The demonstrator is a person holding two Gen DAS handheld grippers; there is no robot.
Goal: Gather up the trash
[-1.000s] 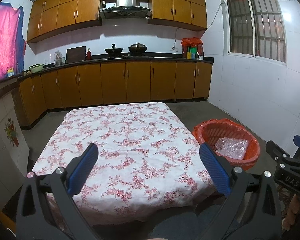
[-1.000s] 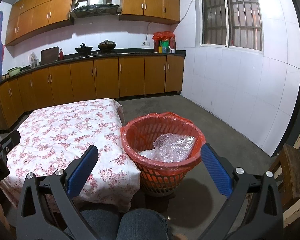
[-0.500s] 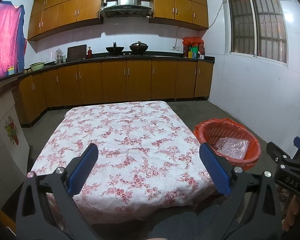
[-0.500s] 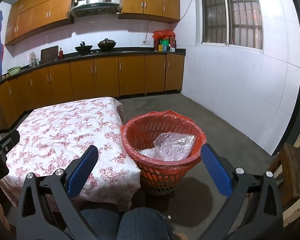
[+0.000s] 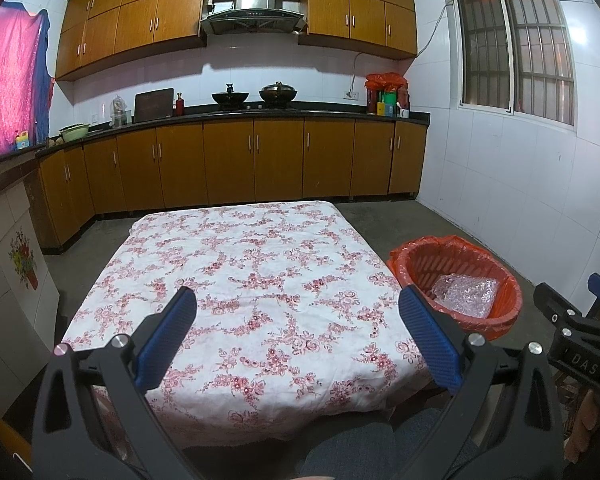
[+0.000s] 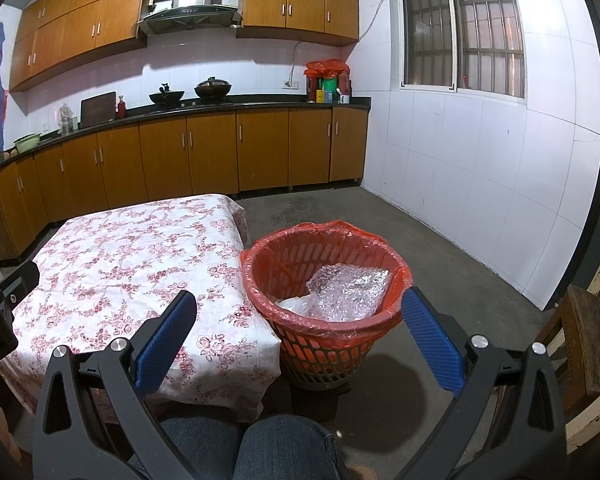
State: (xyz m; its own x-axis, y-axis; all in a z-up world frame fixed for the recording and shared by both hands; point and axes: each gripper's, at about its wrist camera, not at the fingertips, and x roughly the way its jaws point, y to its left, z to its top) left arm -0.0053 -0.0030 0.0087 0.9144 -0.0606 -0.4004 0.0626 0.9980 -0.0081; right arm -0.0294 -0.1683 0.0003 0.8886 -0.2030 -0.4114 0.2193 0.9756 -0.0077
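1. Left gripper [image 5: 298, 338]: blue pads spread wide apart, nothing between them. It hovers above the near edge of the table [image 5: 244, 280], pointing across it toward the cabinets.
2. Right gripper [image 6: 298, 338]: pads equally wide apart, nothing held. It hangs over the gap between the table's near right corner and the trash basket [image 6: 324, 344]; the left pad sits in front of the tablecloth, the right pad in front of the basket's right rim.
3. Each gripper shows in the other's view: the right one at the far right edge of the left wrist view, the left one at the far left edge of the right wrist view. They are apart, side by side.
4. Trash: a crumpled piece of bubble wrap [image 6: 346, 292] lies inside the basket, leaning toward its right wall. A whitish plastic scrap [image 6: 296, 304] is just beside it on the left, touching it.
5. Basket: orange mesh, lined with a red bag [image 6: 260, 268] folded over the rim. It stands on the concrete floor [image 6: 420, 248] just beside the table's right side, rim about level with the tabletop.
6. Table: covered by a white cloth with a red floral print, hanging over the edges.
7. The person's jeans-clad knees [image 6: 260, 444] are at the bottom centre, under the grippers.
8. A wooden chair [image 6: 584, 344] stands at the right, well apart from the basket.
9. Background: brown cabinets [image 5: 228, 160] along the back wall, two woks [image 5: 252, 94] on the counter, barred window [image 5: 516, 40] in the right wall.
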